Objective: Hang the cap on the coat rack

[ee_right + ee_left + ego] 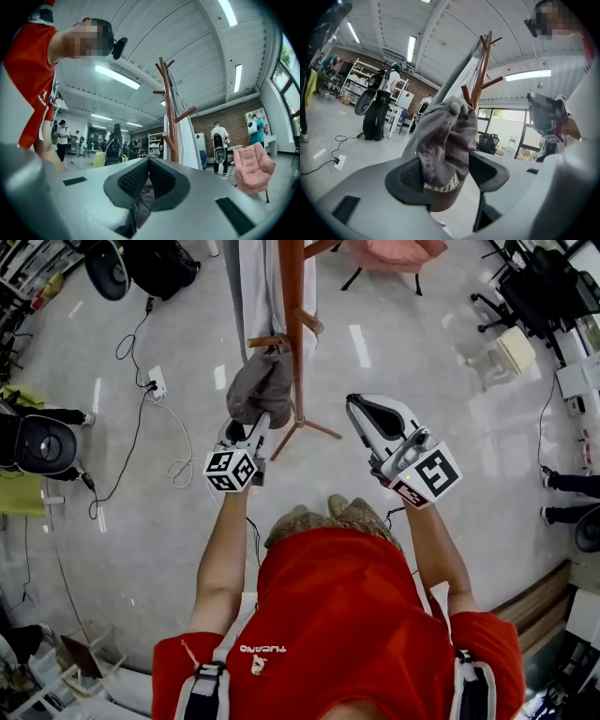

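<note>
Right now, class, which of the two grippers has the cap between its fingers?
The left gripper: the grey cap hangs between its parted fingers. The right gripper is shut and stands clear of the cap.

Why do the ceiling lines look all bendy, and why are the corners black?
Left gripper view and right gripper view: wide lenses bend the white ribbed ceiling and leave black rounded corners. Head view: bright streaks of glare lie on the shiny grey floor, while the brown wooden coat rack looks sharp.
</note>
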A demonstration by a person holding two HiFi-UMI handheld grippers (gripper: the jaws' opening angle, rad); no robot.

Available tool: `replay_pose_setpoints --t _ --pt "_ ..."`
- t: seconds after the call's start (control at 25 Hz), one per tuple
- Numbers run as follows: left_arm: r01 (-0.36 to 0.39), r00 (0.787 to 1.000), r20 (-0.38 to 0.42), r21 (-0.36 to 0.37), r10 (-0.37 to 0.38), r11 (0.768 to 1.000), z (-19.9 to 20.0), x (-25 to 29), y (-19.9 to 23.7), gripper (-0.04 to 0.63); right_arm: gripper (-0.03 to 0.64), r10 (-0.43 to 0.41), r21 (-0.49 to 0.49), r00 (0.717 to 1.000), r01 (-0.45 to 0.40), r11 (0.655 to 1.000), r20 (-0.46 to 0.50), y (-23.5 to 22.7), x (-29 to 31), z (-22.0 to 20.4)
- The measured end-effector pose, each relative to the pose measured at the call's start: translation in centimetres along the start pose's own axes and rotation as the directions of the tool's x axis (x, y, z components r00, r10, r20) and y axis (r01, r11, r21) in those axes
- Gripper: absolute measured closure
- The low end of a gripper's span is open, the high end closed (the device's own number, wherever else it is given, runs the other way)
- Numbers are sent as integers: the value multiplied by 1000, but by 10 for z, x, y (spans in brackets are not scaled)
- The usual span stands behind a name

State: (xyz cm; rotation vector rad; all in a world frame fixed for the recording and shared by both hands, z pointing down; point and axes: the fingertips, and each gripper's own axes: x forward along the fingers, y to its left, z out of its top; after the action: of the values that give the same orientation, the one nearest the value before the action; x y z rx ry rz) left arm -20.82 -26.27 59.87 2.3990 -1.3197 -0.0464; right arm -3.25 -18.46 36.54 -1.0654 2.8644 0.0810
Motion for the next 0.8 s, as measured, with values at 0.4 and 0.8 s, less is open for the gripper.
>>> replay_pose_setpoints --t 0.4,0.8 --pt "-77 996 -27 92 80 993 12 -22 5 238 594 39 26 999 -39 999 1 -2 11 0" --pt "18 981 192 107 -38 994 115 -47 -81 239 594 117 36 992 -119 992 56 -4 17 18"
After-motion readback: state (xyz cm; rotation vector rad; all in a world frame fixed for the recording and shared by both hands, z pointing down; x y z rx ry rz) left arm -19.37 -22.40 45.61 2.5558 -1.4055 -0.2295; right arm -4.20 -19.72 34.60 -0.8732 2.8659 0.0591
